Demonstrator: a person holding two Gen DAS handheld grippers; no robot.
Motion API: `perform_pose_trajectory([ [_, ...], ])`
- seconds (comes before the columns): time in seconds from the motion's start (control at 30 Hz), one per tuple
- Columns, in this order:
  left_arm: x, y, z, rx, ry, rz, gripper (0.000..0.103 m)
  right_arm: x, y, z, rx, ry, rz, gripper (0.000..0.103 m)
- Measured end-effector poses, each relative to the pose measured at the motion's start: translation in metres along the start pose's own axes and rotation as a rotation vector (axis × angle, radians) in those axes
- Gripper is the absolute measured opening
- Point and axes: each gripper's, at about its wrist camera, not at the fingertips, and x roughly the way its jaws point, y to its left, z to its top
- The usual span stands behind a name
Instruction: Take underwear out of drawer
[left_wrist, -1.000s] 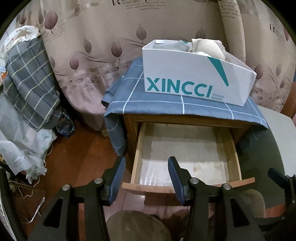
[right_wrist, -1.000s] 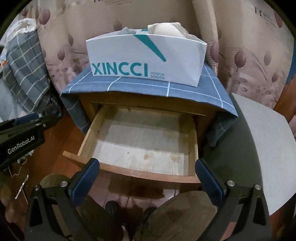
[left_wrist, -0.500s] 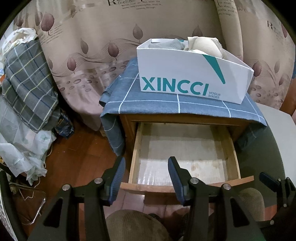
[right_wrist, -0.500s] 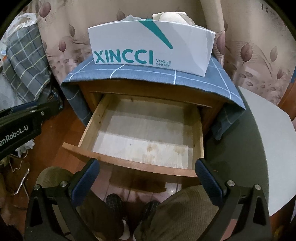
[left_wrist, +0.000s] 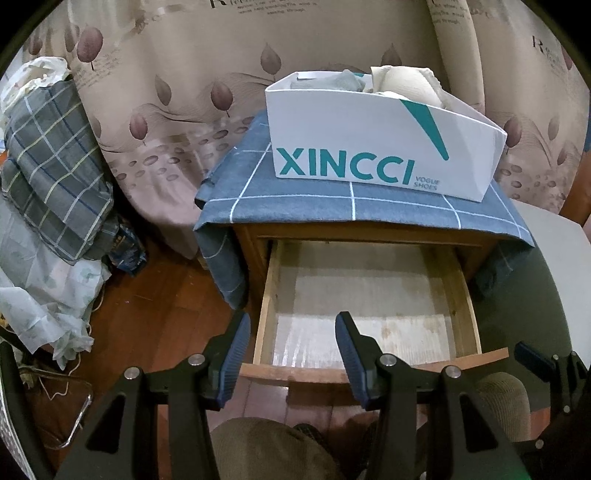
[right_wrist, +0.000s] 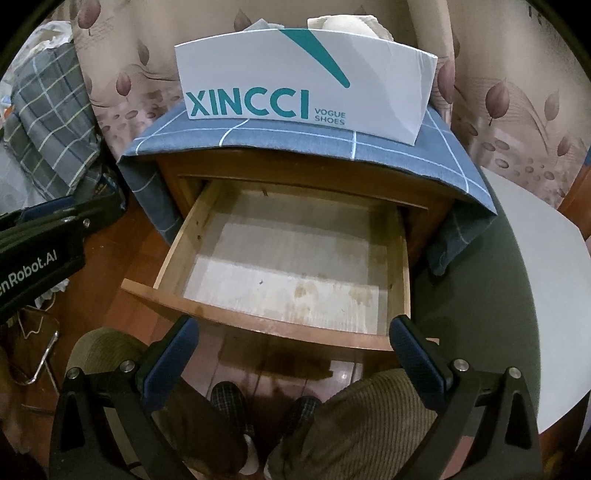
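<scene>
Both cameras have drawn slightly closer to the pulled-out wooden drawer (right_wrist: 295, 258), which lies bare; left hand-held gripper (left_wrist: 291, 350) and right hand-held gripper (right_wrist: 293, 350) gape wide, holding nothing; removal looks complete

Pulled-out wooden drawer (right_wrist: 288, 258), white XINCCI shoe box (right_wrist: 303, 77) above it, right gripper (right_wrist: 291, 354) spread wide, holding nothing

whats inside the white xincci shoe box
A grey garment and a cream padded garment poke above the XINCCI shoe box; its walls hide anything lower.
</scene>
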Motion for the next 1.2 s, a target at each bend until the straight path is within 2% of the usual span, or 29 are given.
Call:
perform_pose_trajectory([
  [1.2,0.013,-0.007,-0.002,0.011,0.027,-0.004,0.049,0.015,-0.003,-0.003,0.009,0.05,0.0,0.102],
])
